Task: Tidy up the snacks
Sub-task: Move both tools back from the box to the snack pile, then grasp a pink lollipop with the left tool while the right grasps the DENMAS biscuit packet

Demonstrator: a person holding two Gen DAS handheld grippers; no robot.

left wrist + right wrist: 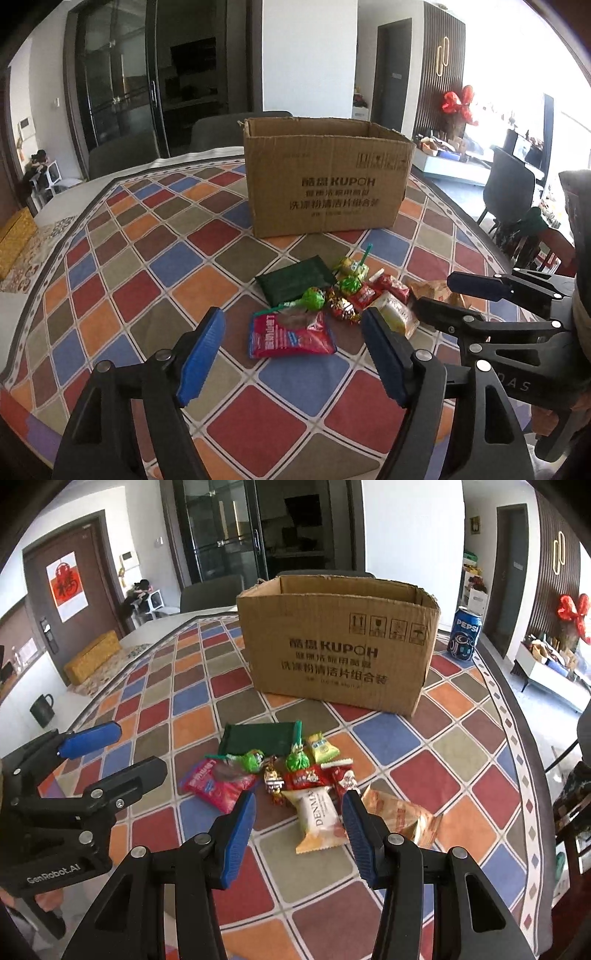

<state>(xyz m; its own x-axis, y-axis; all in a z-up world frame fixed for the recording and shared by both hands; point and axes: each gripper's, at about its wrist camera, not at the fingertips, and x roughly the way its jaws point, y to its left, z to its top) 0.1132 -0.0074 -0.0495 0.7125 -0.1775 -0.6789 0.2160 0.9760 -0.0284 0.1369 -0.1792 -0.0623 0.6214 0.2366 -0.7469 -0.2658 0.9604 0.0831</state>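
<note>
A pile of snacks lies on the patterned tablecloth in front of an open cardboard box (328, 184) (338, 653). It holds a red packet (290, 336) (218, 784), a dark green packet (295, 278) (258, 736), green lollipops (313, 298) (255, 760), small red candies (306, 777), a white DENMA packet (319, 818) and an orange-brown packet (400, 818). My left gripper (295, 325) is open above the red packet. My right gripper (299, 808) is open around the near end of the white packet, and also shows in the left wrist view (434, 295).
A Pepsi can (463, 633) stands right of the box. A dark mug (42, 709) and a yellow box (92, 657) sit at the left. Dark chairs (229, 129) stand behind the table (159, 236). The table's right edge (513, 716) curves nearby.
</note>
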